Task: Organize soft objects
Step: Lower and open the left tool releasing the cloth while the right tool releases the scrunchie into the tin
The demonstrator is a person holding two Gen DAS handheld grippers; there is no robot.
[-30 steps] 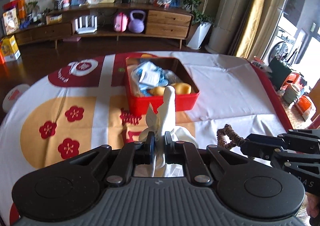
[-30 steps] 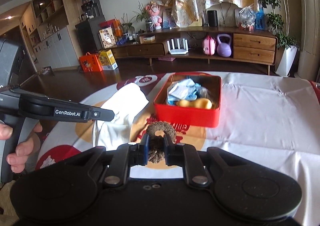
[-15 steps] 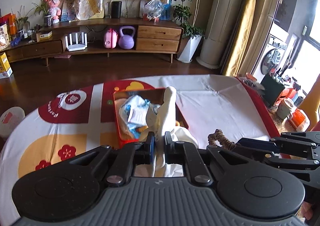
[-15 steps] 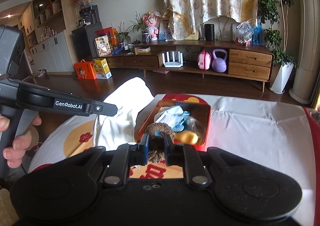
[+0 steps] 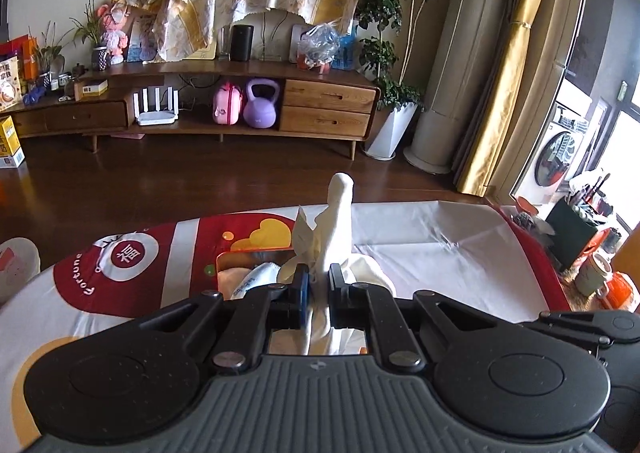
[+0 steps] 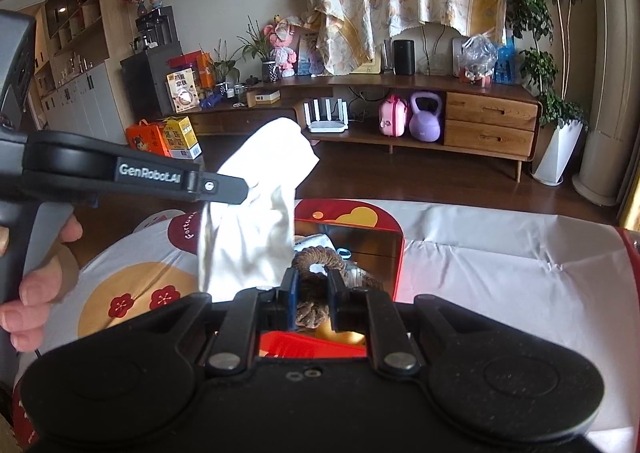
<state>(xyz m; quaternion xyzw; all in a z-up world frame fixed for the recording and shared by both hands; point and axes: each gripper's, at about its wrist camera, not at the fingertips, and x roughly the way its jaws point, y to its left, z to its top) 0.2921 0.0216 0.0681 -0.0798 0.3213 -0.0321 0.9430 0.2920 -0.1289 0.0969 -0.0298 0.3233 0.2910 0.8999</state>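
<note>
A round table (image 5: 440,253) fills the lower part of both views, covered by a white cloth printed with red and gold shapes. On it sits a red box (image 6: 394,249), open at the top, already holding a pale blue and white packet (image 5: 256,281) and something yellow that is mostly hidden.

Two hand-held grippers hang above that box, side by side. The left gripper (image 5: 318,289) has its jaws pressed close together on a white cloth (image 5: 336,221), a soft piece that stands up in a narrow column above the fingers, while the rest hangs down below them. In the right wrist view the same cloth (image 6: 256,221) drapes from the left tool at the box's left edge, its long axis running top to bottom.

The right gripper (image 6: 312,293) has its jaws closed on a brown braided ring (image 6: 318,267), gripped at its lower edge so the loop stands upright above the fingertips. The ring sits directly over the open box, with the far wall of the box just beyond it.

Both soft things look ready to be dropped in. The box lies straight below and slightly ahead of each gripper, so the likely next move is downward, then a release. The right gripper seems the better centred of the two; the cloth hangs nearer the left rim and could catch on it.
</note>
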